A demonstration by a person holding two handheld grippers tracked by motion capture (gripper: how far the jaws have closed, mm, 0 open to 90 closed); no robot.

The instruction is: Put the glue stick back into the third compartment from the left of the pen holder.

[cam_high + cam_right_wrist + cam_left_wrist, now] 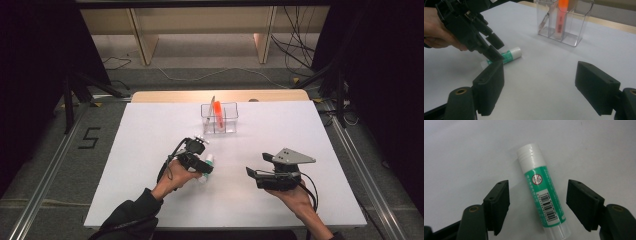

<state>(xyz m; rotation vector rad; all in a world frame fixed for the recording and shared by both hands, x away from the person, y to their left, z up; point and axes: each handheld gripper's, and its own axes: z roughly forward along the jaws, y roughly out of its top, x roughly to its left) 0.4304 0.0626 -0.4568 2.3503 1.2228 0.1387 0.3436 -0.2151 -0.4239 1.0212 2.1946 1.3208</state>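
Observation:
A glue stick (541,195) with a green label and white cap lies flat on the white table (150,150). My left gripper (537,187) is open and lowered over it, one jaw on each side, not touching it. In the high view the left gripper (204,168) covers part of the glue stick (209,160). My right gripper (257,166) hovers open to the right, pointing left with nothing between its jaws. In the right gripper view, past the open right gripper (540,72), the left gripper (489,48) straddles the glue stick (510,55).
A clear plastic organizer (231,120) stands at the table's back middle, holding an orange marker (218,114) and a pen. The right gripper view shows the organizer (571,30) beyond the glue stick. Shelving and cables lie on the floor behind the table.

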